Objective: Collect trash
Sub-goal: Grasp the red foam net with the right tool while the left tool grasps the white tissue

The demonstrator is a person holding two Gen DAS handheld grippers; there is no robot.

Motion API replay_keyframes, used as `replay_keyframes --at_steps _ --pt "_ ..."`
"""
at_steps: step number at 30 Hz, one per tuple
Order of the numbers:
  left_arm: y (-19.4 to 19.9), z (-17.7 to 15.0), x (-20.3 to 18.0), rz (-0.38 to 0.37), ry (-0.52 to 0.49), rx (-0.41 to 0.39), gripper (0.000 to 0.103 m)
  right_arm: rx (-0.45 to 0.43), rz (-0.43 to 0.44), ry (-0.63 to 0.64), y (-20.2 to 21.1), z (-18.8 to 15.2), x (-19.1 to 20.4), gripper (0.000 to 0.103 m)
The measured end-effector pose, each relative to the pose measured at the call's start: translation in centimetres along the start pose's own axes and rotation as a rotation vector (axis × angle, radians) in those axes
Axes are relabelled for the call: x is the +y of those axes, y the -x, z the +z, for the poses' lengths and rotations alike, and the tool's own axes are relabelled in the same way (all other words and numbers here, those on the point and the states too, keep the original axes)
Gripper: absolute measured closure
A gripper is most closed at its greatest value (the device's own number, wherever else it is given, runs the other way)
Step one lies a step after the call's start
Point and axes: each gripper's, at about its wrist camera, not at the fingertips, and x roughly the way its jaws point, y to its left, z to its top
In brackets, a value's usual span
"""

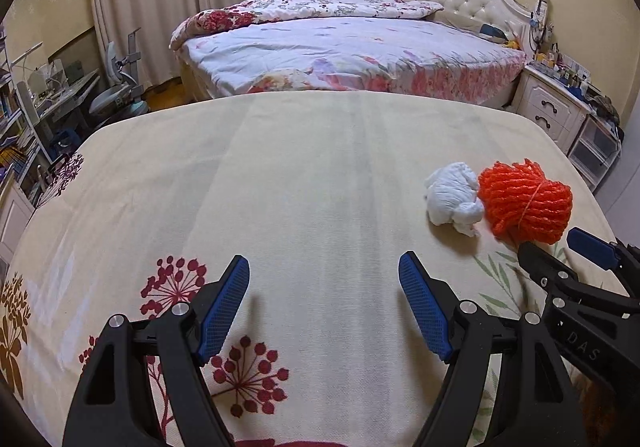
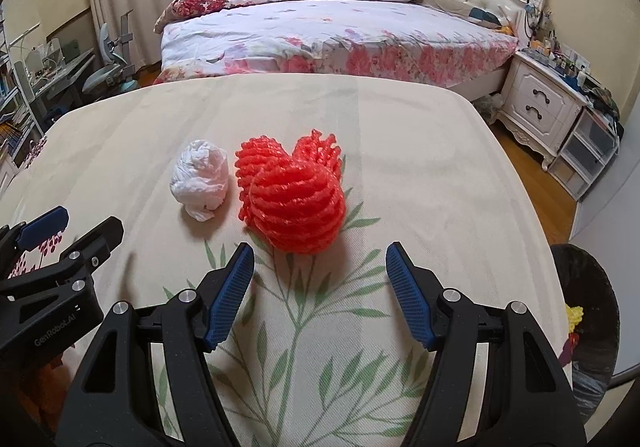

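Note:
A crumpled white tissue (image 2: 201,183) lies on the cream flowered tablecloth (image 2: 400,175), touching or nearly touching a red foam fruit net (image 2: 294,195) on its right. My right gripper (image 2: 320,261) hovers open just in front of the net, nothing between its blue pads. In the left wrist view the tissue (image 1: 454,199) and net (image 1: 524,201) sit to the right, well ahead of my left gripper (image 1: 324,271), which is open and empty over bare cloth. Each gripper shows at the edge of the other's view: the right gripper (image 1: 556,247), the left gripper (image 2: 88,225).
A black-lined trash bin (image 2: 588,327) stands off the table's right edge with yellow and red scraps inside. Beyond the table are a bed (image 2: 340,35), a white nightstand (image 2: 540,103) at right, and a desk with a chair (image 2: 108,67) at left.

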Motion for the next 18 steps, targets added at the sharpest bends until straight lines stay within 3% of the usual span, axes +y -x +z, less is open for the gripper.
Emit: replay_keyframes --at_steps 10,14,18 --pt "-0.2 0.3 0.2 -0.004 0.001 0.000 0.028 -0.001 -0.003 0.001 -1.4 1.9 0.6 0.035" --pt "-0.4 0.4 0.1 0.000 -0.006 0.002 0.028 0.006 0.012 -0.010 -1.9 2.2 0.2 0.056" --pt "-0.4 0.4 -0.4 0.004 -0.023 -0.001 0.028 0.006 0.013 -0.021 -1.8 2.1 -0.3 0.058"
